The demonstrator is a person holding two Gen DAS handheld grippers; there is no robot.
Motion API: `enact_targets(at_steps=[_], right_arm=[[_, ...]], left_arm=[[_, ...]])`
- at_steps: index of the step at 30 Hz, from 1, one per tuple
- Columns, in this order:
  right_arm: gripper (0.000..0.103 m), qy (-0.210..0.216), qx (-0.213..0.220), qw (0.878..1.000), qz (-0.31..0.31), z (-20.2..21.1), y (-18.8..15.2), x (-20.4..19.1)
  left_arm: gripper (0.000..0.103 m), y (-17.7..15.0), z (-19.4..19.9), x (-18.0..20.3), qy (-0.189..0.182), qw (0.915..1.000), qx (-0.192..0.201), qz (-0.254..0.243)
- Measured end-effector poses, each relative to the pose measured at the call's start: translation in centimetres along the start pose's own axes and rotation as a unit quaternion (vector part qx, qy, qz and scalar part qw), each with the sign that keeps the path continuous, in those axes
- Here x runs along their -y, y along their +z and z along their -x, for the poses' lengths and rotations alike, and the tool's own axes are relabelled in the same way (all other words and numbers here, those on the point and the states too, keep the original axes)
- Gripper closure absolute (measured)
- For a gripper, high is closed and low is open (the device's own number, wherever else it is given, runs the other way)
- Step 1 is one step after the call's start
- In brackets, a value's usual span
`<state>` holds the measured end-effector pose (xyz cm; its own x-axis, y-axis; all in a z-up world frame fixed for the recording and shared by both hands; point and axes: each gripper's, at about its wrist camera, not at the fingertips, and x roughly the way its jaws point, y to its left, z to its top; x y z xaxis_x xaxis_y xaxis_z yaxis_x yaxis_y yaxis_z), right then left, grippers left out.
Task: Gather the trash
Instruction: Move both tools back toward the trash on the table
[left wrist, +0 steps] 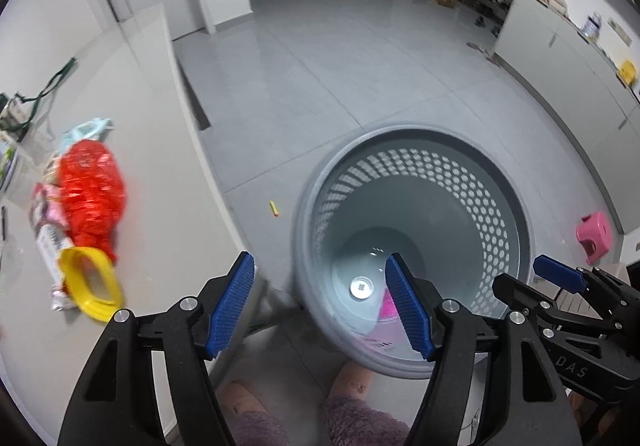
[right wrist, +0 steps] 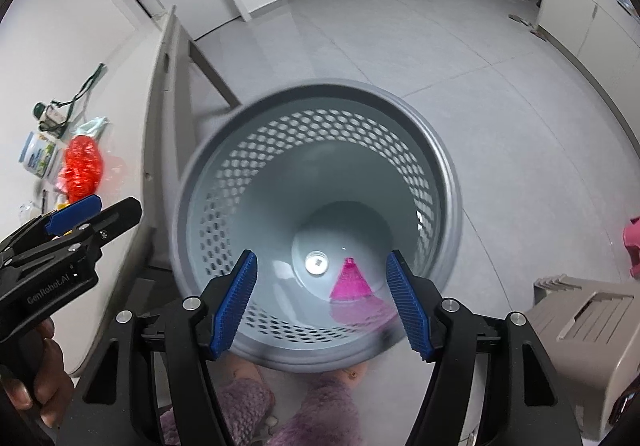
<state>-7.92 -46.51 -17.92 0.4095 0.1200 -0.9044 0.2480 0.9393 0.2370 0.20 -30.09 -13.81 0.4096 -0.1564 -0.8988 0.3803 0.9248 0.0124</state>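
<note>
A grey perforated waste basket (left wrist: 504, 182) stands on the floor; it fills the right wrist view (right wrist: 224, 182). A pink wrapper (right wrist: 351, 280) lies at its bottom, also seen in the left wrist view (left wrist: 389, 306). My left gripper (left wrist: 322, 304) is open and empty over the table edge and basket rim. My right gripper (right wrist: 322, 304) is open and empty above the basket. On the table (left wrist: 168, 206) lie a red crinkly bag (left wrist: 90, 190), a yellow ring-shaped lid (left wrist: 90, 288) and a pink-white packet (left wrist: 48, 230).
A small yellow scrap (left wrist: 273, 208) lies on the floor by the table. A pink stool (left wrist: 594, 236) stands at right. A beige step stool (right wrist: 588, 322) is beside the basket. My slippered feet (right wrist: 256, 406) are below. White cabinets (left wrist: 560, 66) line the right wall.
</note>
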Motion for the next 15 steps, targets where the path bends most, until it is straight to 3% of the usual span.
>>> enact_targets(at_steps=[6,15], right_arm=[[0.037,0.022,0.005,0.999,0.044,1.3,1.2,-4.0],[0.035,0.062,0.011,0.991,0.115,1.5,2.1,-13.2]], left_arm=[[0.032,-0.3,3.3,-4.4,0.027,0.9982,0.025,0.047],[0.028,-3.2,7.4,-14.1,0.087,0.9872,0.045,0.126]])
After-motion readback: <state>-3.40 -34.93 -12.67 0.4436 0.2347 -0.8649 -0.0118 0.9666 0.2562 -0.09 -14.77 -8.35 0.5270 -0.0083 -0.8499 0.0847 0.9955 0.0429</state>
